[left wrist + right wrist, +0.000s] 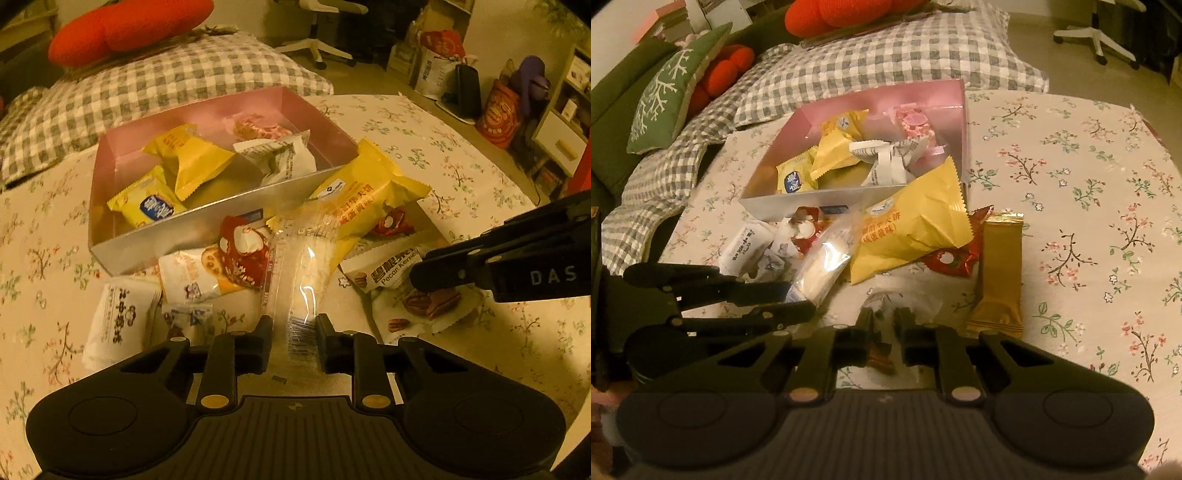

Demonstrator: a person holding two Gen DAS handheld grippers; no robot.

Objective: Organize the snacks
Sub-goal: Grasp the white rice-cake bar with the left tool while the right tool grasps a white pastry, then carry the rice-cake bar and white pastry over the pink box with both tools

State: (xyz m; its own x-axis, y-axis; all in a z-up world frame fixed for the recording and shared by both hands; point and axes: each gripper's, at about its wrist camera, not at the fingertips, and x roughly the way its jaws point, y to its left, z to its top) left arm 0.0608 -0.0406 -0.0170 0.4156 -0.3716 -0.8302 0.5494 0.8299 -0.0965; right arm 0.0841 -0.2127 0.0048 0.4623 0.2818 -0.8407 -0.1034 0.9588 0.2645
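A pink-lined silver box (207,218) (812,201) on the floral bedsheet holds yellow, white and pink snack packets. Loose snacks lie in front of it: a big yellow packet (362,195) (912,225), a red packet (240,254), a white packet (118,317) and a gold packet (1001,273). My left gripper (294,328) (792,299) is shut on the near end of a clear plastic packet (306,266) (822,269). My right gripper (884,321) (419,275) is shut on a white pecan packet (424,306) (912,301), just right of the pile.
A grey checked pillow (177,77) (886,48) lies behind the box, with red cushions (125,26) and a green cushion (672,85) beyond. The bed's right edge drops to a floor with bags (498,114), shelves and a white office chair (317,40).
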